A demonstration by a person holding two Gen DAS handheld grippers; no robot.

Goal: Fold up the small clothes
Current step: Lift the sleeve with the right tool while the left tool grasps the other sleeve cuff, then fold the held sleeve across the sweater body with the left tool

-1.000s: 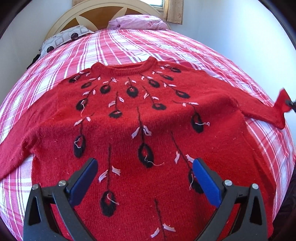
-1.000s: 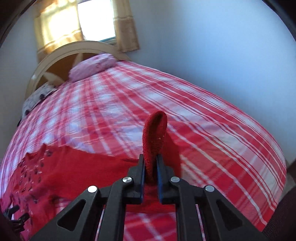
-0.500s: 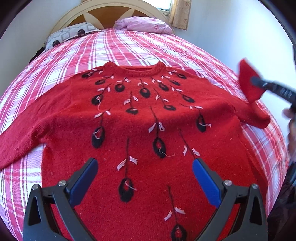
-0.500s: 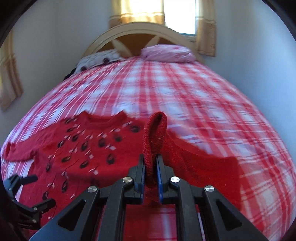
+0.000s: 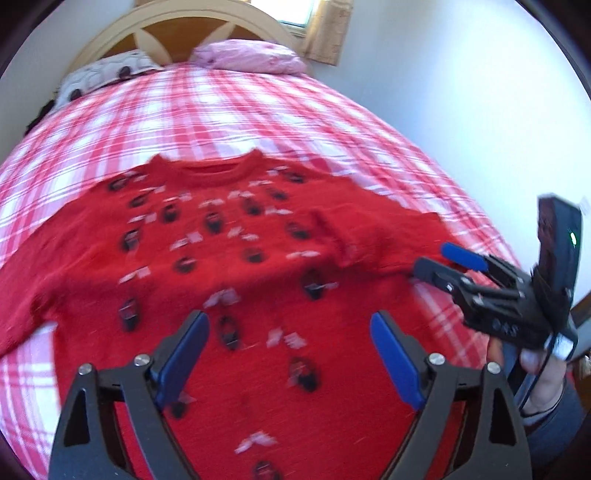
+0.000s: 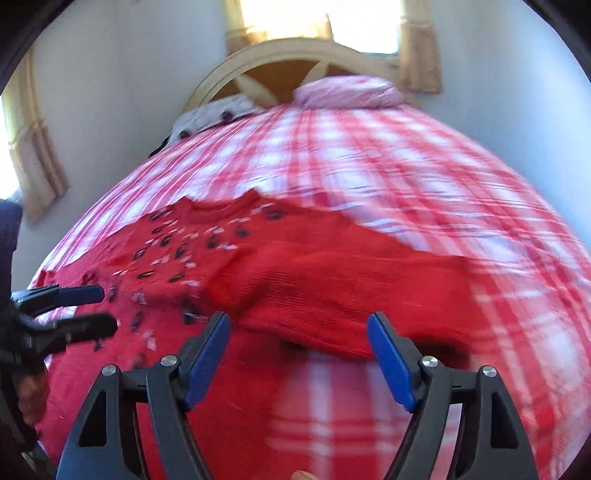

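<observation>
Blue-padded and black-framed, the right gripper (image 6: 298, 354) is standing wide apart with nothing between its pads; its jaws have just been opening, and the red sleeve (image 6: 332, 295) is now lying loose just beyond the fingertips, folded in across the sweater's side. From the left wrist view the same right gripper (image 5: 439, 260) is showing at the right edge, its jaws parted and empty above the sleeve's (image 5: 380, 240) end, with the person's hand (image 5: 543, 373) gripping the handle below it. The left gripper (image 5: 290, 360) is hanging over the lower front of the sweater with its blue pads spread wide and nothing caught between them; its jaws have just been closing a little, yet they are gripping no cloth. In the right wrist view the left gripper (image 6: 107, 310) is reaching in from the left edge over the sweater's body. The red knitted sweater (image 5: 207, 266), patterned with black ovals and white flecks, is lying flat, front up, on the red-and-white plaid bedspread (image 5: 229, 118), its neckline pointing toward the head of the bed and its other sleeve (image 5: 22, 291) stretching out to the left. Beyond it a pink pillow (image 5: 251, 57) and a grey patterned pillow (image 5: 107, 72) are resting against the arched wooden headboard (image 5: 184, 26), and a curtained window (image 6: 321, 18) is glowing above.
</observation>
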